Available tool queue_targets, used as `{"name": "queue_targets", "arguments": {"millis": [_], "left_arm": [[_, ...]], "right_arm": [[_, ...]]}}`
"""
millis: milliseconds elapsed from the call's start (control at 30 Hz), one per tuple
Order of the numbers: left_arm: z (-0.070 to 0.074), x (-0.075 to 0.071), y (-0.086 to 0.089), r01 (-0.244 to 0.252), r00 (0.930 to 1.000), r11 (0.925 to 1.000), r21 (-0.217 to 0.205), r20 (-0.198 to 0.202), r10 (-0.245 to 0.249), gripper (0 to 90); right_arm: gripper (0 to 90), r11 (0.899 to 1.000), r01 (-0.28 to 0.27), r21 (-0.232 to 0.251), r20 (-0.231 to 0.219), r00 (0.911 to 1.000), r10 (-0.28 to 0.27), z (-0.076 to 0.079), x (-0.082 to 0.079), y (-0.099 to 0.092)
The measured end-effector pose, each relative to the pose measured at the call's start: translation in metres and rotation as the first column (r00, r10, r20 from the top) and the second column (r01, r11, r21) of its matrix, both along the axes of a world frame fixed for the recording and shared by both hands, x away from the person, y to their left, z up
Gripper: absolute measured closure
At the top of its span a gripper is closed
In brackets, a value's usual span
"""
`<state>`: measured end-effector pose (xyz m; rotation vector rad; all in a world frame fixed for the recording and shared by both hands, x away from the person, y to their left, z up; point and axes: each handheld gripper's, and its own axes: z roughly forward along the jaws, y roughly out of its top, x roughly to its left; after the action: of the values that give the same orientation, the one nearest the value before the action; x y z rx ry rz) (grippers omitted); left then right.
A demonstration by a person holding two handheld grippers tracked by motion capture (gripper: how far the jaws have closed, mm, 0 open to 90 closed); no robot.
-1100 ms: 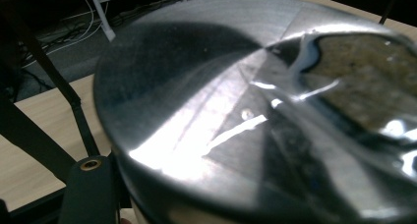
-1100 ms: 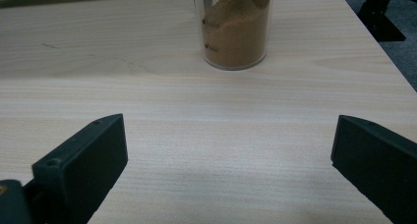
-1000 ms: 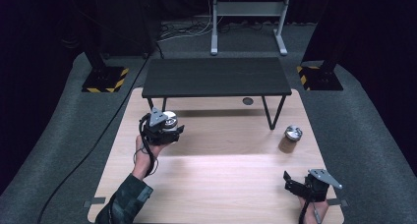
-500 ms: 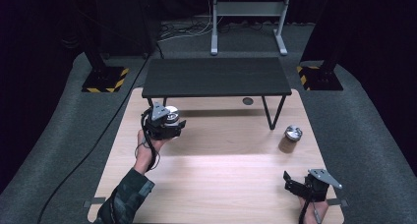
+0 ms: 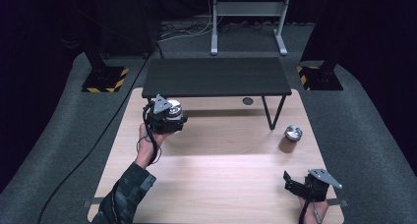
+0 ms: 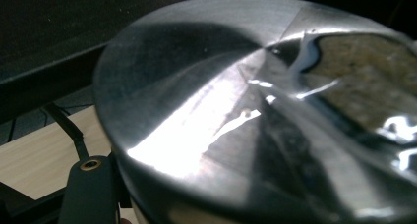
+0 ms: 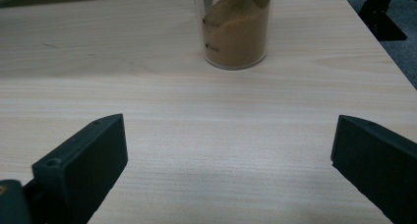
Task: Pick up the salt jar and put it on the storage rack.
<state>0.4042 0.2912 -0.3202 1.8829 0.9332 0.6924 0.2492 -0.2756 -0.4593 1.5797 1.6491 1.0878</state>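
My left gripper [image 5: 172, 118] is shut on a jar with a shiny steel lid [image 5: 173, 109], held above the wooden table [image 5: 216, 175] at its far left, close to the black bench. In the left gripper view the lid [image 6: 236, 111] looms very near, with one black finger [image 6: 91, 189] beside it at the lower left. A second jar [image 5: 291, 137] with a steel lid stands at the right of the table. In the right gripper view it is clear plastic with brown powder [image 7: 237, 32]. My right gripper [image 5: 290, 182] rests low at the near right corner, open [image 7: 228, 135], well short of that jar.
A low black bench [image 5: 216, 76] stands across the far end of the table, one leg [image 5: 274, 113] coming down near the right jar. A cable [image 5: 88, 155] trails over the grey floor at the left. Bare wood lies between the two grippers.
The left hand has carried its jar slightly farther away, toward the black bench. The right gripper has stayed where it was.
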Motion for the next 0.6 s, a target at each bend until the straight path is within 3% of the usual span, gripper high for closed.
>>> {"name": "queue_targets", "arguments": {"millis": [600], "left_arm": [[0.02, 0.005, -0.005, 0.019, 0.9994, 0.9998, 0.003, 0.027, -0.019, 31.1]], "right_arm": [[0.0, 1.0, 0.003, -0.001, -0.001, 1.0, -0.003, 0.0, 0.0, 0.0]]}}
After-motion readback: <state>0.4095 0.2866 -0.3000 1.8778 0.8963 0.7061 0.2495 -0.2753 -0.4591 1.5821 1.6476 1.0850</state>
